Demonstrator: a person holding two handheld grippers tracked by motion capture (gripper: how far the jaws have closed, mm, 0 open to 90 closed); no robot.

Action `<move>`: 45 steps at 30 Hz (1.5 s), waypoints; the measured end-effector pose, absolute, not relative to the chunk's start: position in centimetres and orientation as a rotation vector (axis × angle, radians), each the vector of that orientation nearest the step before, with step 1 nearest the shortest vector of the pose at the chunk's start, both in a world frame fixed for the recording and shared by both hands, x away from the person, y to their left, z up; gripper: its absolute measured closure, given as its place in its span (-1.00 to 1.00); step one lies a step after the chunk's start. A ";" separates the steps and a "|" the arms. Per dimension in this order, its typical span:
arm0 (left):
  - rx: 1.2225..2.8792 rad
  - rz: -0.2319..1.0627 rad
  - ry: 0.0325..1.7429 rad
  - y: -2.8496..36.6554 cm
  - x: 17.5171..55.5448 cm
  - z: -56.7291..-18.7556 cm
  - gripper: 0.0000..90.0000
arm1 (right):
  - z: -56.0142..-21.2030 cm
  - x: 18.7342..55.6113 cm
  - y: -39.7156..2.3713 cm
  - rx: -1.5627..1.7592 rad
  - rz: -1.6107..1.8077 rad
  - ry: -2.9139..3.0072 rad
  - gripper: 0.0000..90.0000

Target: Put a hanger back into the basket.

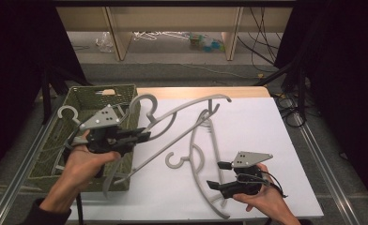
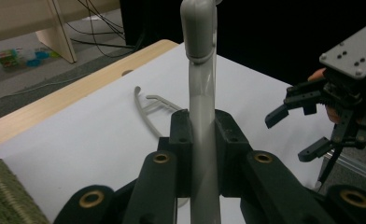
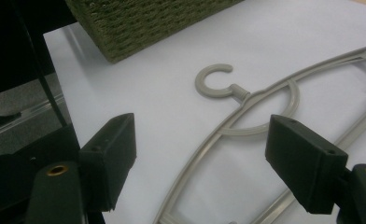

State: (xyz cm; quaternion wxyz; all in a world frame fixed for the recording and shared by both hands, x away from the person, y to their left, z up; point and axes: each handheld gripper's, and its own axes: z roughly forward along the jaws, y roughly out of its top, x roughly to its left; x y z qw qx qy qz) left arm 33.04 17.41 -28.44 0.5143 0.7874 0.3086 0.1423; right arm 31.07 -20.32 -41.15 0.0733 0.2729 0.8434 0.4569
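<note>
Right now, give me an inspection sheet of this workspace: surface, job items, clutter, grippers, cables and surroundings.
Surface: white sheet over a wooden table, bare wood at the far edge.
Job's things: grey hanger lifted above the sheet; second hanger flat on the sheet; more hangers in the green woven basket at the left.
Clutter: nothing seen on the sheet.
Grippers: left hand-held gripper shut on the lifted hanger; right hand-held gripper open, jaws over the flat hanger, not pressing it.
Cables: black cables on the floor at the far right.
Surroundings: wooden frame legs, hangers and small items on the floor beyond; dark curtains either side.
</note>
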 end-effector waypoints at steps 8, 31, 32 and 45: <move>1.875 0.464 0.840 21.8 35.0 -26.9 0.76 | -41.4 31.1 -20.2 0.820 1.374 2.538 -0.43; 1.834 0.621 1.041 31.9 39.5 -31.5 0.76 | -42.0 31.5 -20.1 0.836 1.356 2.561 -0.45; 1.835 0.619 1.051 32.2 39.6 -31.7 0.76 | -42.1 31.5 -20.1 0.837 1.357 2.562 -0.45; 1.852 0.669 1.131 35.2 40.2 -33.9 0.76 | -42.1 31.6 -20.2 0.832 1.357 2.563 -0.46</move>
